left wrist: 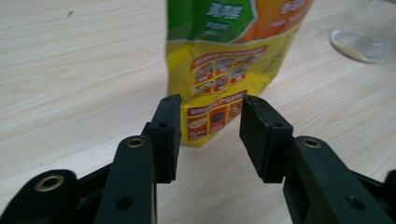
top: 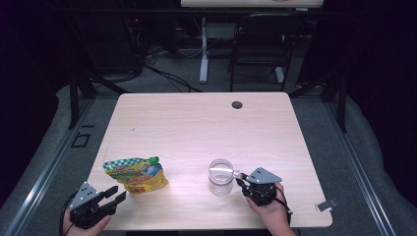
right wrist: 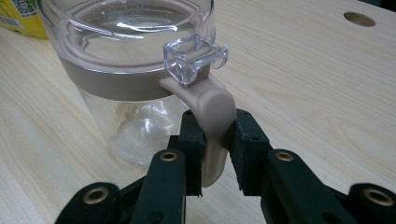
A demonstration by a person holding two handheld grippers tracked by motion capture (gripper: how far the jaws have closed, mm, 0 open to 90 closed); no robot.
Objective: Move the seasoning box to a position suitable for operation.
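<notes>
Lying on the near left of the wooden table point(top: 196, 123), the yellow-green spouted pouch point(top: 136, 174) faces the spread left gripper point(left wrist: 209, 123). Right of it, the right gripper point(right wrist: 215, 147) pinches the clear jar's point(right wrist: 135, 93) beige latch point(right wrist: 214, 126).

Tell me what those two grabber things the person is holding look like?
Both are black. The left gripper and right gripper each carry a grey three-cornered plate on top and trail a black cable. Up close, the fingers are chunky black bars with flat square pads and brass-ringed screw holes. No sleeves show.
</notes>
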